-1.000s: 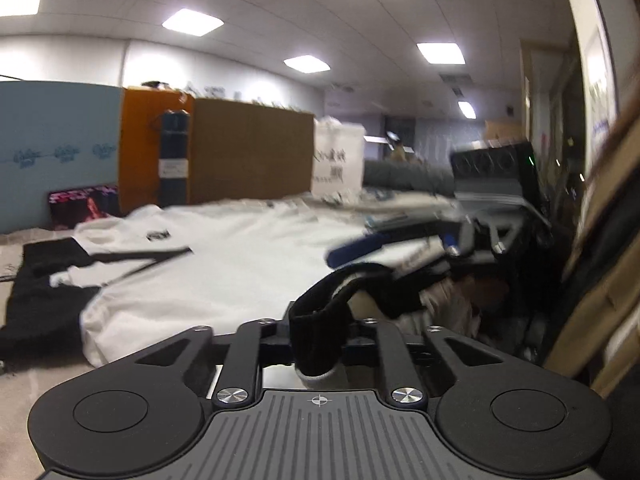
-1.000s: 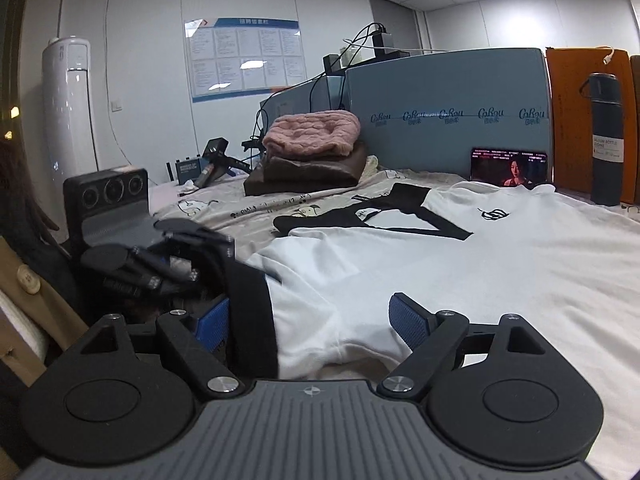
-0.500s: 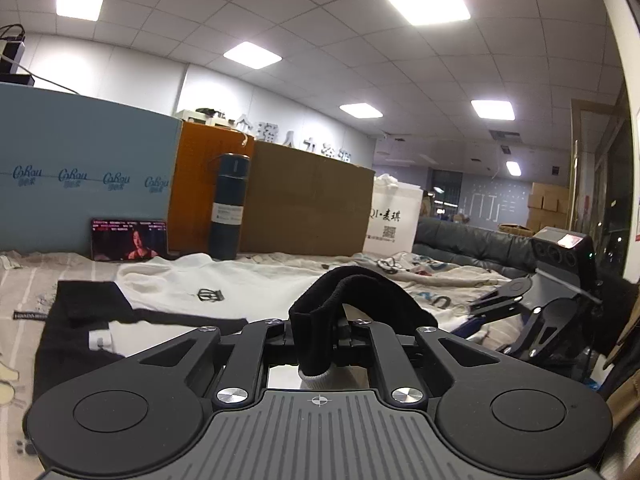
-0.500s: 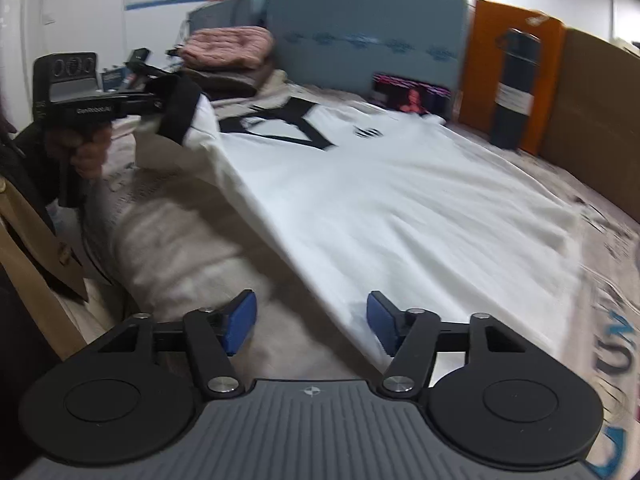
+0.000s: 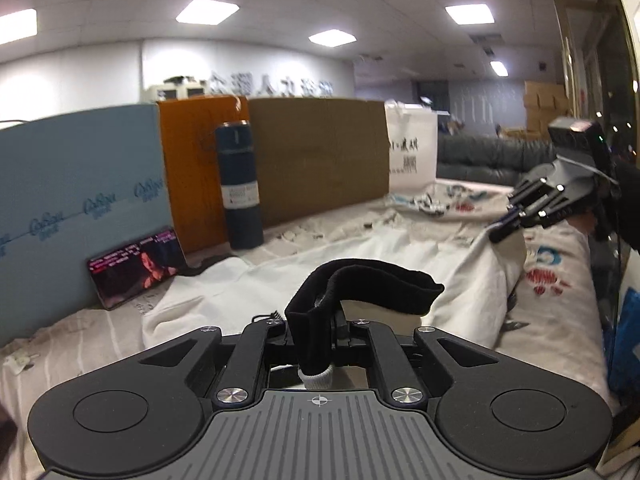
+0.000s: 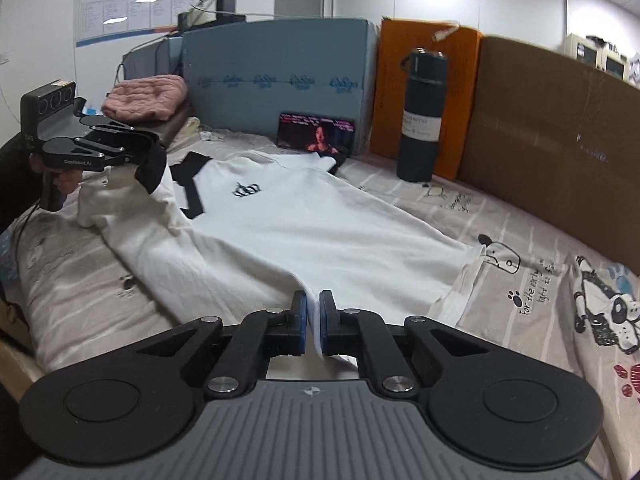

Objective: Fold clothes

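While both jaws stay clamped, left gripper (image 5: 320,332) on the black sleeve cuff (image 5: 360,284), right gripper (image 6: 313,320) on the hem, the white T-shirt (image 6: 304,220) lies across the bed (image 6: 520,248). Risk: uneven pull drags fabric from the thin hem pinch, skewing the fold.

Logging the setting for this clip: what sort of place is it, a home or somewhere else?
Probably an office with a bed set up for recording, not a home. The left wrist view shows ceiling light panels and stacked cartons; the white shirt lies on a cartoon bedsheet walled by cardboard.
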Demonstrator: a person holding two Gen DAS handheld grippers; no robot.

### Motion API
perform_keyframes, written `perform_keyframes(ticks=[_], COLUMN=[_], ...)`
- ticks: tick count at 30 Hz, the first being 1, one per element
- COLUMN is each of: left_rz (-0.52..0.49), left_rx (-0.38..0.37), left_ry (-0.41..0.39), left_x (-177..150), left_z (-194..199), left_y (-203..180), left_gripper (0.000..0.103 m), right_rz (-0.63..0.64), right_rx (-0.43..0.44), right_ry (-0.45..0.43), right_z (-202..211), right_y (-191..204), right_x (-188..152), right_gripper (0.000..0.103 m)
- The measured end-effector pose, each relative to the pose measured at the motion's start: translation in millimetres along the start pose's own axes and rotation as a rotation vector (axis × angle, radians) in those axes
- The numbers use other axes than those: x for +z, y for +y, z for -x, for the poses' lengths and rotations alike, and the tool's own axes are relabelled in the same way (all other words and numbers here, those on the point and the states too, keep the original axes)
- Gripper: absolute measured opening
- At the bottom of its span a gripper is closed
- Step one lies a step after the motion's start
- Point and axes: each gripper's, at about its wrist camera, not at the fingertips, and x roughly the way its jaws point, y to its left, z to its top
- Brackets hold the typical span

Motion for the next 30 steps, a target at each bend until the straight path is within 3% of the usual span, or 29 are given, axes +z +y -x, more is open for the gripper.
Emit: perform_keyframes(ticks=[4, 5, 6, 7, 10, 13, 17, 19, 23, 26, 30], left_rz=[-0.015, -0.006, 0.005, 0.02, 0.087, 0.169, 0.226, 0.207, 0.08, -0.092, -0.164], left_rx=[-0.016, -0.001, 0.014, 0.039, 0.123, 0.209, 0.294, 0.288, 0.222, 0.184, 0.187], left_ry=[0.105, 0.121, 0.137, 0.143, 0.126, 0.09, 0.03, 0.004, -0.004, 0.082, 0.206], left_x=[-5.6, -7.4, -9.1, -10.0, -10.5, -10.0, -17.3, -25.9, -42.9, -50.0, -61.5], left_z=[-29.4, -33.3, -36.9, -37.4, -24.5, -3.6, 39.2, 63.2, 97.8, 103.5, 101.5], left_y=[18.3, 21.9, 25.6, 29.1, 38.3, 46.8, 34.0, 16.9, -24.8, -55.0, -60.7], left_gripper=[0.018, 0.021, 0.029, 0.039, 0.051, 0.073, 0.074, 0.077, 0.078, 0.078, 0.077], right_rz=[-0.065, -0.086, -0.108, -0.13, -0.217, -0.332, -0.538, -0.645, -0.829, -0.97, -1.079], right_rx=[-0.015, -0.03, -0.052, -0.077, -0.151, -0.249, -0.38, -0.432, -0.401, -0.349, -0.281], right_ry=[0.029, 0.036, 0.042, 0.048, 0.028, -0.016, -0.139, -0.187, -0.193, -0.165, -0.163], right_z=[-25.2, -29.6, -33.1, -35.2, -32.5, -21.2, 9.8, 27.7, 49.9, 53.1, 46.1], right_y=[-17.1, -19.6, -21.7, -24.1, -30.7, -34.8, -32.4, -23.8, -1.4, 10.5, 19.3], right_x=[-4.3, -7.7, -11.0, -14.6, -26.3, -37.3, -51.1, -58.4, -70.3, -77.7, -83.6], right_gripper=[0.01, 0.018, 0.031, 0.034, 0.043, 0.054, 0.066, 0.07, 0.075, 0.075, 0.075])
